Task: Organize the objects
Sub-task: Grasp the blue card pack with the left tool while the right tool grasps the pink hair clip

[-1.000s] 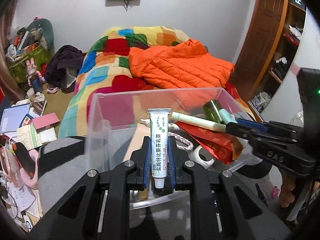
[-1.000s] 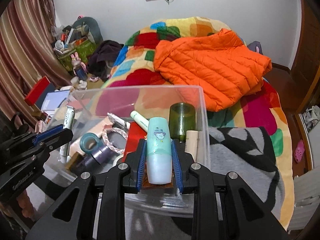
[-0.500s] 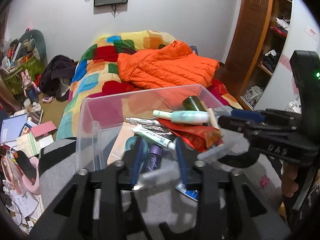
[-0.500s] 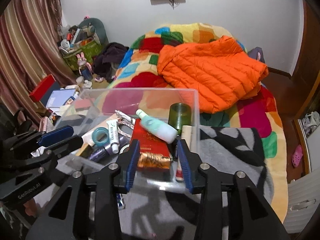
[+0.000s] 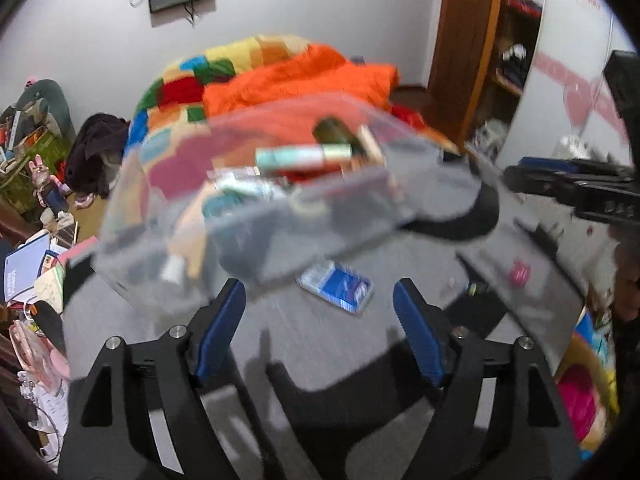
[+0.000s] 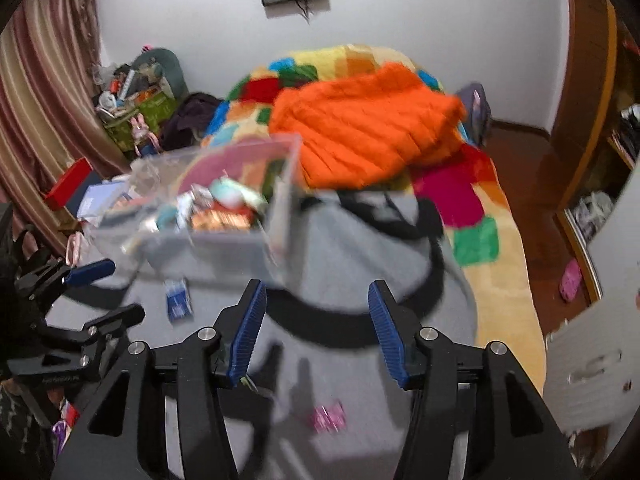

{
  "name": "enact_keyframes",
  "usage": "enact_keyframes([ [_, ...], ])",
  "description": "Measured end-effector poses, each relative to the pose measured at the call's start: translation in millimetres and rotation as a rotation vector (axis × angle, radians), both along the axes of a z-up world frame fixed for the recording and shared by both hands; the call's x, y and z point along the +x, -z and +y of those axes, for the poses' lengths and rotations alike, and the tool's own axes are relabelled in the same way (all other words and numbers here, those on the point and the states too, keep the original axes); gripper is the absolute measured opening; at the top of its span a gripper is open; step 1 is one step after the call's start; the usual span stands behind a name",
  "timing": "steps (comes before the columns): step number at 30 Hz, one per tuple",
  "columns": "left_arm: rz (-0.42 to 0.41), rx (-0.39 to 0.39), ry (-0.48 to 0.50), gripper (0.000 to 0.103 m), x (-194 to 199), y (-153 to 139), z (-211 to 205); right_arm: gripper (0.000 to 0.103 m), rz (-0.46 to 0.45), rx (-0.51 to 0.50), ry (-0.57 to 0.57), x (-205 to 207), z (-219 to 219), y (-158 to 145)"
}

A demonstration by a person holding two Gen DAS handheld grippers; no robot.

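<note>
Both my grippers were spread wide, nothing in them: left gripper (image 5: pixel 319 308), right gripper (image 6: pixel 316 312). Clear box (image 5: pixel 248 216) sat at 12 o'clock on grey blanket (image 5: pixel 320 344), full of small things, all blurry. Blue packet (image 5: pixel 336 286) lay outside box, just past my left fingers (image 5: pixel 218 330) at 1 o'clock. Pink thing (image 6: pixel 326 418) lay near right gripper at 6 o'clock. My guess: I was between picks. Next move called for reach to blue packet, pinch, drop in box.
</note>
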State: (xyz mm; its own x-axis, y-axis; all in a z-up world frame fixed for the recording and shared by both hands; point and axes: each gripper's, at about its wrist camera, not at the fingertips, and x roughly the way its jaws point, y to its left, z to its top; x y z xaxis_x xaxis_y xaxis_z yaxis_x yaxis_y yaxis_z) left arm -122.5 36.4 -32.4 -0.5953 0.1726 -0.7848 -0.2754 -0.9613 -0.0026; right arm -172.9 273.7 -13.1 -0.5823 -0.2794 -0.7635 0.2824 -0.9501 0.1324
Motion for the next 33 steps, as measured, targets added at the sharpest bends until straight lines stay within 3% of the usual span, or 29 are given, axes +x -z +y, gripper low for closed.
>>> enact_keyframes([
  [5,-0.104,-0.029,0.007,0.076,-9.7,30.0,4.4,0.05,-0.094,0.015,0.016,19.7,17.4,34.1],
  [11,-0.128,-0.039,0.037,0.076,-27.8,35.9,12.1,0.05,-0.148,0.01,0.012,37.0,19.6,60.0],
  [15,-0.123,-0.02,0.041,0.076,-37.4,37.6,14.6,0.05,-0.113,0.029,0.009,46.7,12.9,59.4],
  [16,-0.117,-0.014,0.04,0.071,-38.1,37.8,14.4,0.049,-0.103,0.03,0.011,48.7,12.3,60.1],
  [20,-0.102,0.003,0.036,0.053,-38.4,36.6,14.4,0.027,-0.068,0.079,0.036,53.8,11.4,60.3],
  [33,-0.039,0.046,-0.001,0.053,-9.7,19.8,9.2,0.024,-0.019,0.024,0.045,57.0,14.0,34.8],
])
